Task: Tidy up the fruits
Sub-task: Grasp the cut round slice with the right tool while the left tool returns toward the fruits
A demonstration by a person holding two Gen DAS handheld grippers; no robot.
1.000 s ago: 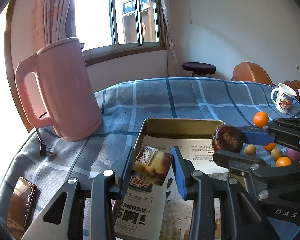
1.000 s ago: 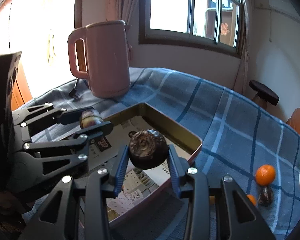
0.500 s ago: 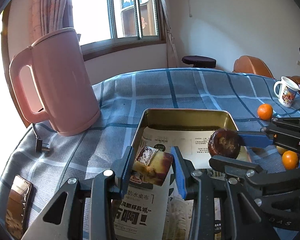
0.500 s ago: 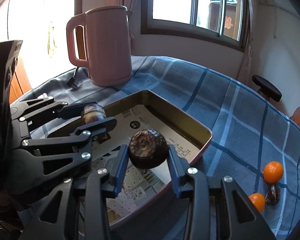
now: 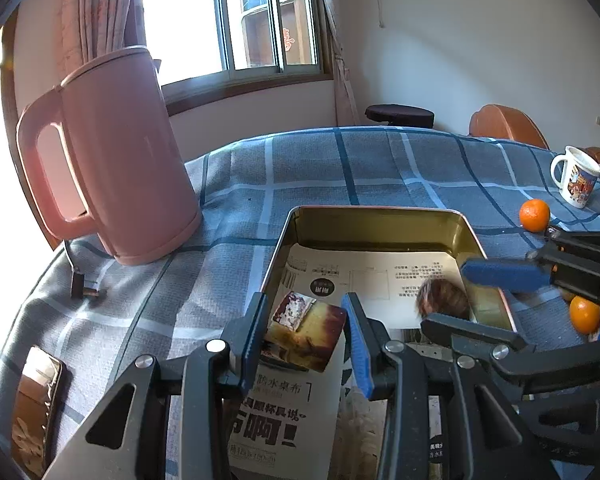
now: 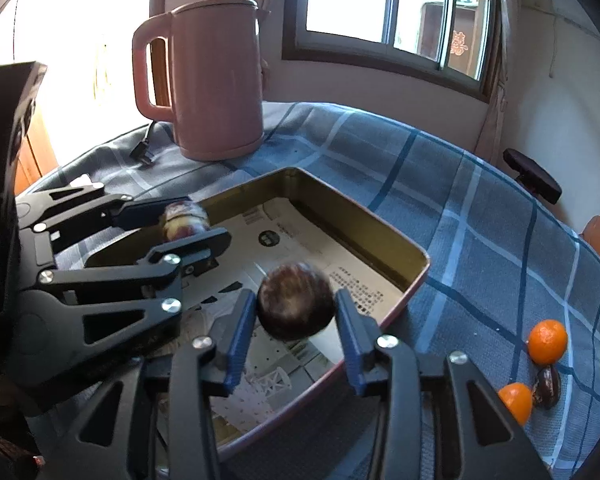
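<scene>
A gold metal tin (image 5: pixel 380 216) (image 6: pixel 380 236) lined with printed paper sits on the blue plaid tablecloth. My left gripper (image 5: pixel 305 334) is shut on a yellow-brown cake-like piece (image 5: pixel 306 330) over the tin's near left side; it also shows in the right wrist view (image 6: pixel 186 222). My right gripper (image 6: pixel 296 320) has opened a little, and the dark brown round fruit (image 6: pixel 296 306) (image 5: pixel 442 296) sits blurred between its fingers, over the tin's right side.
A pink kettle (image 5: pixel 112 152) (image 6: pixel 216 76) stands left of the tin, its plug (image 5: pixel 82 286) on the cloth. A phone (image 5: pixel 36 400) lies at the near left. Right of the tin lie oranges (image 6: pixel 547 340) (image 6: pixel 516 400), a dark fruit (image 6: pixel 547 386) and a mug (image 5: pixel 576 176).
Both grippers moved forward and down over the tin. My right gripper's fingers have spread and the dark fruit now looks blurred, slipping down between them. The left grip is unchanged.
</scene>
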